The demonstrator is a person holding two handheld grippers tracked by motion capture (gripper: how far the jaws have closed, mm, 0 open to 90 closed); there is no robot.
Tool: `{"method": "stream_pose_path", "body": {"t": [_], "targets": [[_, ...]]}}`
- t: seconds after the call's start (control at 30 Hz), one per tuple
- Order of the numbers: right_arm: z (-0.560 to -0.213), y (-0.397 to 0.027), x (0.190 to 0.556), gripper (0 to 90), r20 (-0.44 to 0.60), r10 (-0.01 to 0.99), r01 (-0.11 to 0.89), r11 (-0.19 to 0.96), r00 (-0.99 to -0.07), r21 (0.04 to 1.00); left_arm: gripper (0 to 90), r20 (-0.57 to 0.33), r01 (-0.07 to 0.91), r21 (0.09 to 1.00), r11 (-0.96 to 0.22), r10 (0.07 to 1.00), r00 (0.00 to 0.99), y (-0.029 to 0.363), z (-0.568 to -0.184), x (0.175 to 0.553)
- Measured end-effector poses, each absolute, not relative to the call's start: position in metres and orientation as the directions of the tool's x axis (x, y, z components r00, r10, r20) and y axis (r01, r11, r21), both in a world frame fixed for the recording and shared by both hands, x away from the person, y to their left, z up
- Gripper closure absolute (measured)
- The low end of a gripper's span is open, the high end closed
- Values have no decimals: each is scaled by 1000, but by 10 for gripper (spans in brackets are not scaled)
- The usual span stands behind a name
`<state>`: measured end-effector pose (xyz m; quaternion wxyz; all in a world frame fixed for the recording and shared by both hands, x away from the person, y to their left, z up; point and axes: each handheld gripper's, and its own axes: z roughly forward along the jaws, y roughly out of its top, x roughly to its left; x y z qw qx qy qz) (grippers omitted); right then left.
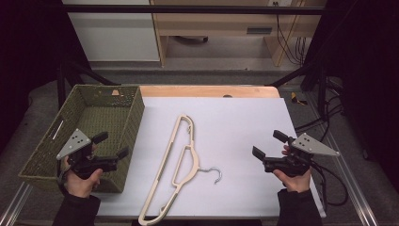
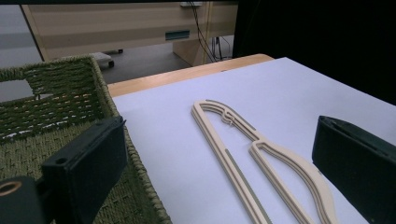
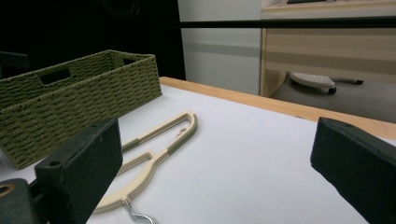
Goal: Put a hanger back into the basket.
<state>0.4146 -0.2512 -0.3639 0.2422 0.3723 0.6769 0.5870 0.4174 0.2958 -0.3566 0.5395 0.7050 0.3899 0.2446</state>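
Observation:
A cream plastic hanger (image 1: 175,165) with a metal hook (image 1: 214,173) lies flat on the white sheet (image 1: 240,122), running from mid-table toward the near edge. My left gripper (image 1: 113,145) is held over the near right corner of the green woven basket (image 1: 84,110), jaws wide apart with nothing between them. My right gripper (image 1: 267,143) hovers over the sheet's right side, also open and holding nothing. In the left gripper view the hanger (image 2: 232,165) lies beyond my left gripper (image 2: 219,126). In the right gripper view the hanger (image 3: 179,139) lies ahead of my right gripper (image 3: 217,126).
The basket (image 3: 79,98) looks empty and takes the table's left side. A wooden table edge (image 1: 207,91) borders the sheet at the back. Black frame bars (image 1: 188,8) cross overhead, cables (image 1: 324,122) hang off the right side, and a wooden desk (image 1: 221,28) stands beyond.

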Motion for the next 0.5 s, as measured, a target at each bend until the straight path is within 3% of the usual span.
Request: {"method": "stream_pose_path", "body": {"t": [0.5], "targets": [[-363, -224, 425, 68, 60, 744, 213, 112, -666, 971, 37, -55, 285, 950, -131, 823, 565, 300, -360, 417]]}}
